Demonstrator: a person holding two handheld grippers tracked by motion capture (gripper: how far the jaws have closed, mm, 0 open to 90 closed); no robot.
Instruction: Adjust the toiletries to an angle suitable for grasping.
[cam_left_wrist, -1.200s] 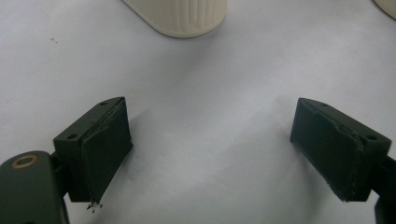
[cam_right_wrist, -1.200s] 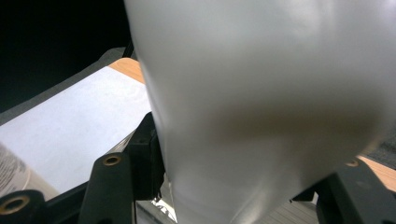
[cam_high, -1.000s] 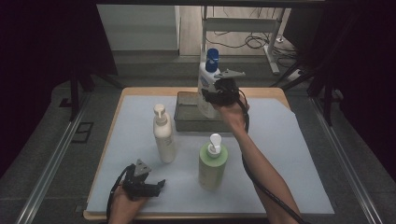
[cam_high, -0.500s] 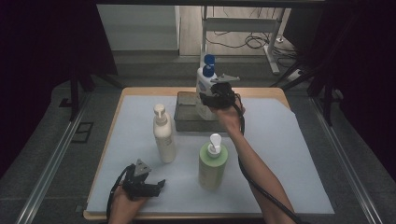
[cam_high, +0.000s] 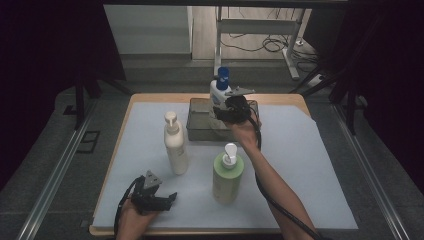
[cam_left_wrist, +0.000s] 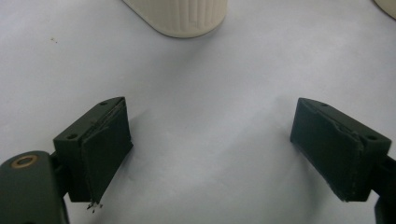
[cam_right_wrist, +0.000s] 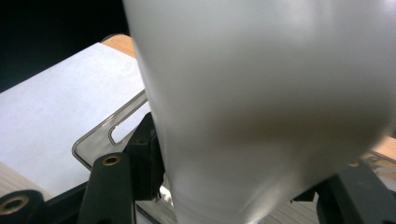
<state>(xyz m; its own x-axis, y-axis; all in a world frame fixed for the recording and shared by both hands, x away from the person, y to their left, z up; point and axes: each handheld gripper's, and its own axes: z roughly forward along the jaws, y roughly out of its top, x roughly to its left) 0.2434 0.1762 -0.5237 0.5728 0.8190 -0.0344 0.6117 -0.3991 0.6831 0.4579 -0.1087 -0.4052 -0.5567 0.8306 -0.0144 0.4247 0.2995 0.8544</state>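
Note:
My right gripper (cam_high: 223, 106) is shut on a white bottle with a blue cap (cam_high: 220, 91) and holds it upright over a dark see-through bin (cam_high: 200, 131) at the back of the table. In the right gripper view the white bottle (cam_right_wrist: 261, 102) sits between the two jaws, and the bin's handled rim (cam_right_wrist: 95, 140) lies below. My left gripper (cam_high: 167, 201) rests low at the front left, open. Its jaws stand wide apart over the bare white mat (cam_left_wrist: 212, 149) with nothing between them.
A cream pump bottle (cam_high: 176, 145) stands left of centre; its base (cam_left_wrist: 180, 16) is just ahead of the left gripper. A green pump bottle (cam_high: 227, 172) stands in front of the bin, beside my right forearm. A white mat (cam_high: 300, 165) covers the wooden tabletop.
My right hand has come down with the white bottle, bringing it lower over the bin. The left gripper has stayed where it was.

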